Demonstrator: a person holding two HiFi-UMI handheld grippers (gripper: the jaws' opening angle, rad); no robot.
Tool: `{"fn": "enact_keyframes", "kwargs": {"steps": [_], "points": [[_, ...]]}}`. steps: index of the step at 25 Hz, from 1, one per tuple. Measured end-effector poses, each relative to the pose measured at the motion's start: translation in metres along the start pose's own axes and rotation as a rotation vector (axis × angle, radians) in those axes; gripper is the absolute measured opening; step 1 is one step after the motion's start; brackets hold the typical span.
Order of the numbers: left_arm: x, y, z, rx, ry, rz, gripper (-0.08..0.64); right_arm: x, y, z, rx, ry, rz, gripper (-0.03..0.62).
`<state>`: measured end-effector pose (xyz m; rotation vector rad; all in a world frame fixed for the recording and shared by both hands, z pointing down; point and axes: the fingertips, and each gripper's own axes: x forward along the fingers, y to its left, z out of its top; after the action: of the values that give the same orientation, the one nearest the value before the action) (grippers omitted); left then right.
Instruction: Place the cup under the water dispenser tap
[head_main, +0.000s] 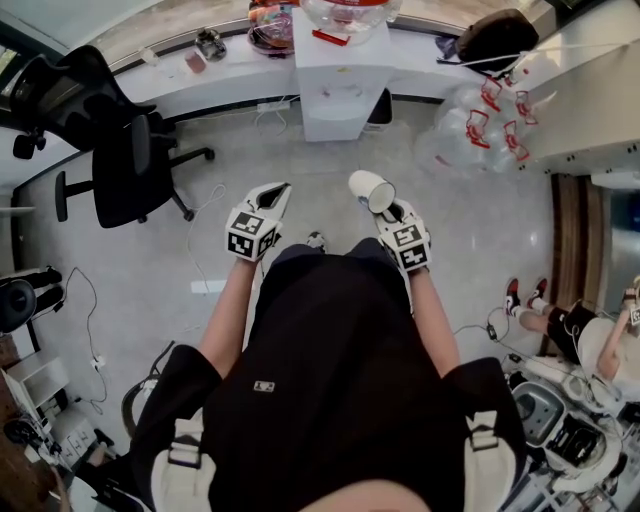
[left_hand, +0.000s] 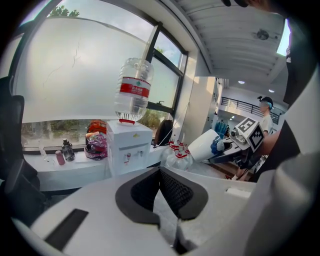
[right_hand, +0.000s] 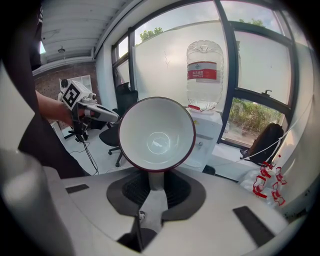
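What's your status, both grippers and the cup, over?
Left gripper shut, empty. Right gripper shut on cup handle. Water dispenser ahead, not yet reached. Office chair off left, not blocking.

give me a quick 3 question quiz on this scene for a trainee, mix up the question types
1. Multiple choice: what stands on top of the water dispenser? A) a kettle B) a large water bottle C) a plant
2. True or false: the cup already rests on the dispenser.
3. Short answer: which tool holds the cup?

Key
1. B
2. False. The cup is held in the air, with open floor between it and the dispenser.
3. The right tool. The left tool holds nothing.
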<state>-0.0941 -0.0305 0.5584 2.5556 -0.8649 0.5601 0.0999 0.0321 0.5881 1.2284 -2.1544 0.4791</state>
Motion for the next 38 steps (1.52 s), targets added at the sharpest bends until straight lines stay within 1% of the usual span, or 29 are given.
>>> {"fn": "enact_keyframes", "kwargs": {"steps": [5,9,13,16,20,24,28,32,38], "points": [[-0.004,0.005,0.007,-0.007,-0.025,0.019,0.0,0.005,-0.002,-0.004,-0.012,0.029,0.021,0.043],[-0.013,0.014,0.004,-0.028,-0.04,0.037,0.0,0.012,0.003,0.003,-0.028,0.029,0.025,0.043],[-0.018,0.02,-0.004,-0.036,-0.024,0.036,0.0,0.017,0.007,0.011,-0.046,0.026,0.028,0.043],[-0.018,0.021,-0.005,-0.027,-0.017,0.032,0.0,0.018,0.006,0.022,-0.057,-0.004,0.02,0.043],[-0.019,0.022,-0.003,-0.02,-0.023,0.042,0.0,0.021,0.009,0.003,-0.039,0.036,0.041,0.043],[-0.017,0.03,0.0,-0.025,-0.043,0.065,0.0,0.027,0.005,0.009,-0.058,0.03,0.052,0.043],[-0.02,0.035,-0.005,-0.053,-0.041,0.085,0.0,0.036,0.003,0.009,-0.073,0.062,0.075,0.043],[-0.024,0.046,-0.009,-0.081,-0.039,0.107,0.0,0.049,0.002,0.021,-0.077,0.071,0.096,0.043],[-0.018,0.059,-0.012,-0.108,-0.021,0.14,0.0,0.067,0.005,0.024,-0.093,0.089,0.149,0.043]]}}
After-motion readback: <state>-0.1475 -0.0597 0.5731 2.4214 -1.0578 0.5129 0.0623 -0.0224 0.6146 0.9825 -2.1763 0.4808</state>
